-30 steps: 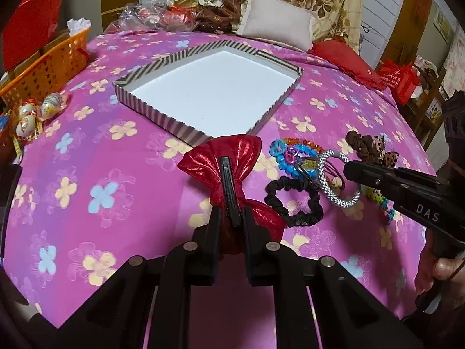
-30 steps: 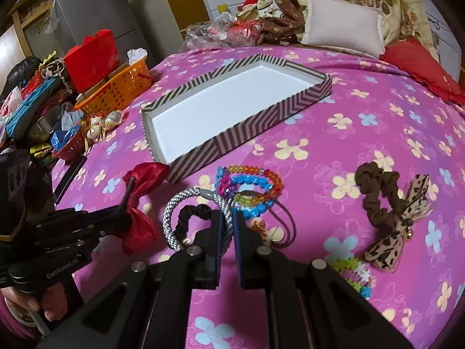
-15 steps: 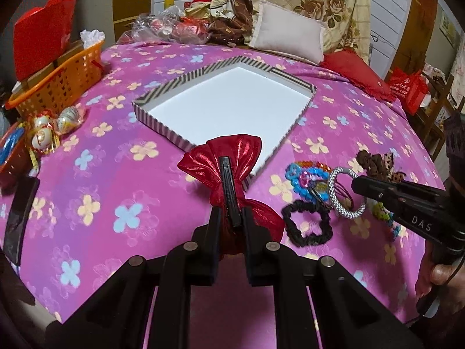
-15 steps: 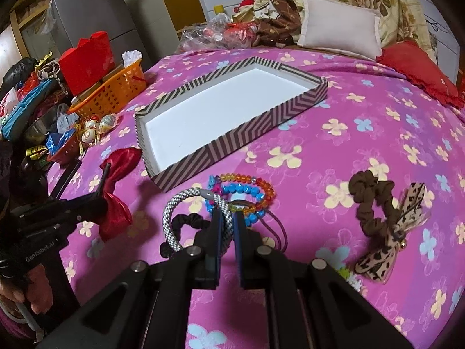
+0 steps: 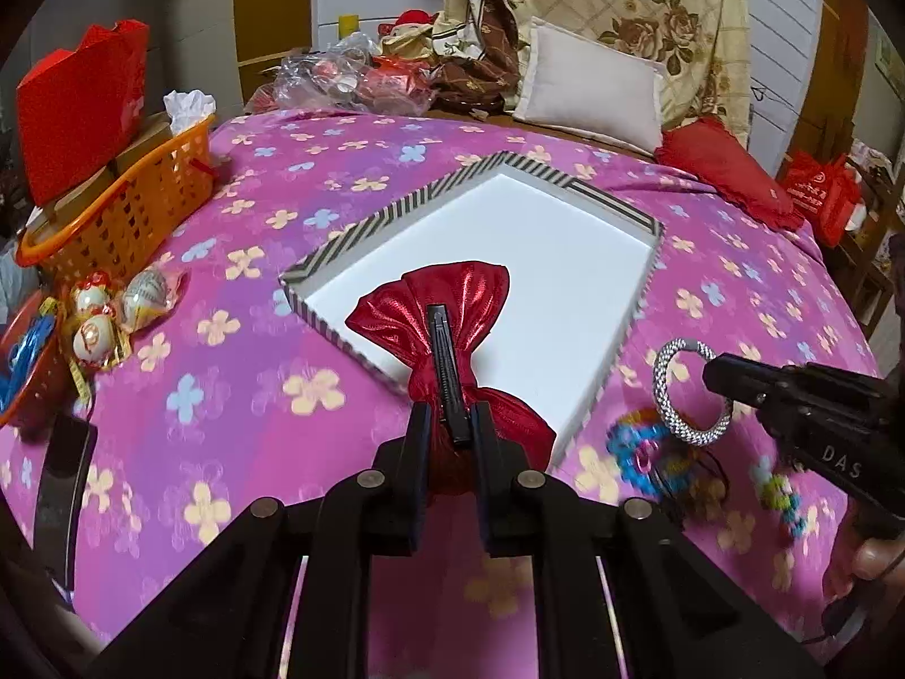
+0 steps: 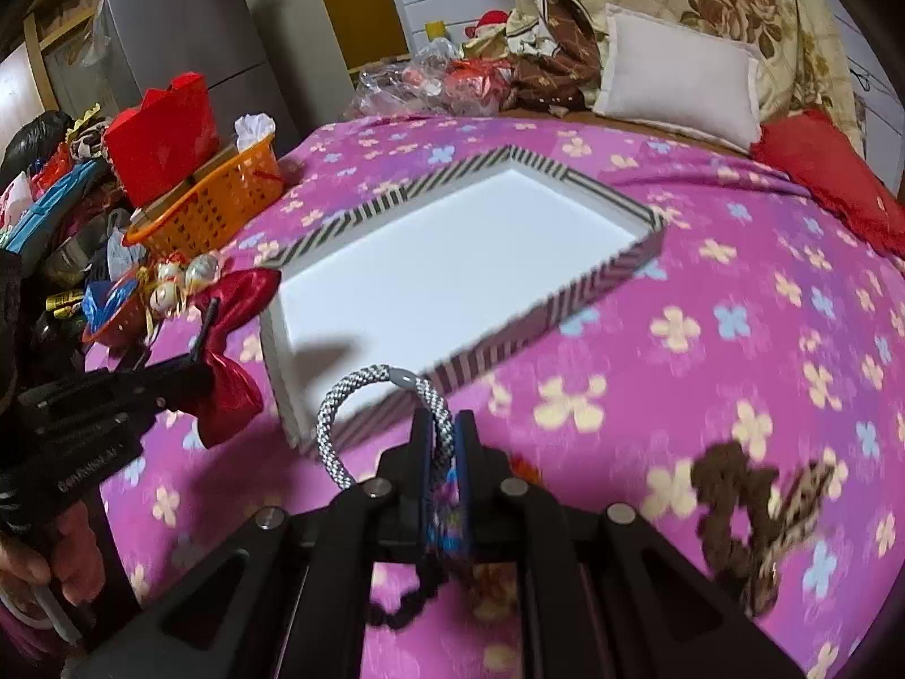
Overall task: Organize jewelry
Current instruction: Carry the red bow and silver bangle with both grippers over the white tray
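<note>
So you've got both claws loaded; your left gripper (image 5: 448, 424) is pinched tight on the red bow (image 5: 452, 334), clamped across its middle where the black clip runs, which is the smart spot since the shiny fabric lobes would just slip; the bow hangs over the near corner of the striped tray (image 5: 350, 237), roughly 12 o'clock off your left fingers, top lobe already above the white floor; your right gripper (image 6: 441, 441) is closed narrow on the silver braided bracelet (image 6: 339, 424), gripping one side of the loop so the rest stands up free at about 11 o'clock, just short of the tray's near wall (image 6: 509, 339); nothing's inside the tray yet as far as I can see, so I'd guess you're at the first drops.

What's left: the bead bracelets (image 5: 639, 452) sit on the pink blanket (image 5: 254, 385) at 3 o'clock from the bow, blurry; the brown scrunchie (image 6: 729, 503) with the leopard bow is at 4 o'clock in the right view, well apart from the tray; there's a black scrunchie (image 6: 396, 611) under your right claw, mostly hidden.

I'd put the bow far-left and the bracelet near-right so the two claws don't bump; that soft blanket could let the tray tilt if you press on a wall.
</note>
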The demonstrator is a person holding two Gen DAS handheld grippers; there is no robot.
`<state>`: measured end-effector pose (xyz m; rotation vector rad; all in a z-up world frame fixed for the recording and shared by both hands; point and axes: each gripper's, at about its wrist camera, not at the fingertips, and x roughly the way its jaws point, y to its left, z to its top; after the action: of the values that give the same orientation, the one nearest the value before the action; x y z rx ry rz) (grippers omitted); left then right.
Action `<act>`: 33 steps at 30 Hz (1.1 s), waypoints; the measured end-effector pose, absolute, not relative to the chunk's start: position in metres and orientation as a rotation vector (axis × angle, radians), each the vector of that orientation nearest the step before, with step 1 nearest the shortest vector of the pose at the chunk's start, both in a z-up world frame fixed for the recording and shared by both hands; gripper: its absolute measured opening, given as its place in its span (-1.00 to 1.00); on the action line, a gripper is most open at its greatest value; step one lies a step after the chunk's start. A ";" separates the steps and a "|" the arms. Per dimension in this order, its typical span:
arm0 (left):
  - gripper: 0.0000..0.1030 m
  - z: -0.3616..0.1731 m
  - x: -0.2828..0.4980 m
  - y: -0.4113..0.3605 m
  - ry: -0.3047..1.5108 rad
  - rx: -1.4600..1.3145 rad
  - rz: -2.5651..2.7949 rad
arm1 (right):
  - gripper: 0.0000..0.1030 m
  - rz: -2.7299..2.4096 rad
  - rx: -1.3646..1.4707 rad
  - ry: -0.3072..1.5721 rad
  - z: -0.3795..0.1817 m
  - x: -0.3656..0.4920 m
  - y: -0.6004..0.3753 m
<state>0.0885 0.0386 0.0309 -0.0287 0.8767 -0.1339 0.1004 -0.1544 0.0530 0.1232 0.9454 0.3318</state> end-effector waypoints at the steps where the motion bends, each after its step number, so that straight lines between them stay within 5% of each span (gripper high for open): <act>1: -0.88 0.030 0.092 0.039 0.879 -0.032 -0.133 | -0.85 0.331 0.121 0.944 0.054 0.104 -0.153; 33: -0.88 -0.010 0.176 0.035 0.966 -0.036 -0.098 | -0.85 0.272 0.075 1.032 0.004 0.210 -0.119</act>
<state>0.1761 0.0347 -0.0104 -0.0357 0.9658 -0.0981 0.2103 -0.1194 0.0037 0.0753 1.0322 0.2717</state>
